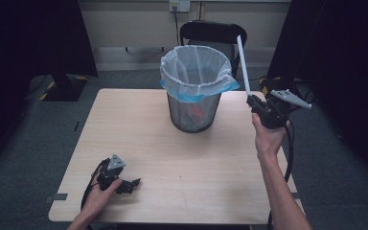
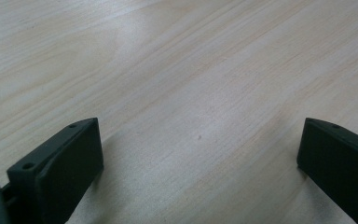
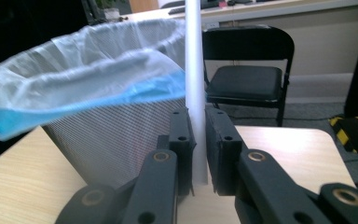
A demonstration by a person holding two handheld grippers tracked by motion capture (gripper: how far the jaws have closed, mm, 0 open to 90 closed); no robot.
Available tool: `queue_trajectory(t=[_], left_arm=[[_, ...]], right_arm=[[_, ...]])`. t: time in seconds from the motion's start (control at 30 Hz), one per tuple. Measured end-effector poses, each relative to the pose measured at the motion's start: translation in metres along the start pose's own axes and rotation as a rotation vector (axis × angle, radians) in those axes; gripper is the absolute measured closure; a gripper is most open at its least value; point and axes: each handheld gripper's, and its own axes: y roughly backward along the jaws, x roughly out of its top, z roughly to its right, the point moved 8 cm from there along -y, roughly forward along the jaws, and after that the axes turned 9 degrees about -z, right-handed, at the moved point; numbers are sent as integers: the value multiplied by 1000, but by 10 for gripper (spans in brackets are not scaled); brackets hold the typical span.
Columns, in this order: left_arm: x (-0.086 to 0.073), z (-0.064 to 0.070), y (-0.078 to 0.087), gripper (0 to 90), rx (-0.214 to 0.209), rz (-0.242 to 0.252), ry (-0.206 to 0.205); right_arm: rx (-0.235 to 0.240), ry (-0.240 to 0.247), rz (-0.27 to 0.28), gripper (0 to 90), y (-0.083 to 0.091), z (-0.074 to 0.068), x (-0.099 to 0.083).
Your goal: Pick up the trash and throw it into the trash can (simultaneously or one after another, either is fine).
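Right gripper (image 1: pixel 258 106) is clamped on a long, thin white stick (image 1: pixel 242 62), flat and pale, standing nearly upright at the table's (image 1: pixel 139 143) far right, just right of the mesh bin (image 1: pixel 194 112). The bin wears a clear, blue-edged liner (image 1: pixel 196 67); something red lies inside. Left gripper (image 1: pixel 133 183) rests near left, jaws spread, empty.

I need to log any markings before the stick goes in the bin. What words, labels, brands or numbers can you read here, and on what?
None can be read.
White stick in the right gripper: plain, no print.
Bin and its bag: no label visible.
Left gripper: no marking visible.
Wall socket: too small to read.
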Motion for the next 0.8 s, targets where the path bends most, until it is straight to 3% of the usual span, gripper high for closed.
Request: queue_trajectory(t=[0.23, 0.6, 0.63, 0.8], left_arm=[[0, 0, 0, 0, 0, 0, 0], [0, 0, 0, 0, 0, 0, 0], [0, 0, 0, 0, 0, 0, 0], [0, 0, 0, 0, -1, 0, 3]], right_arm=[[23, 17, 15, 822, -2, -12, 12], [100, 37, 37, 821, -4, -31, 34], [130, 31, 41, 821, -5, -34, 39], [166, 42, 33, 820, -12, -44, 46]])
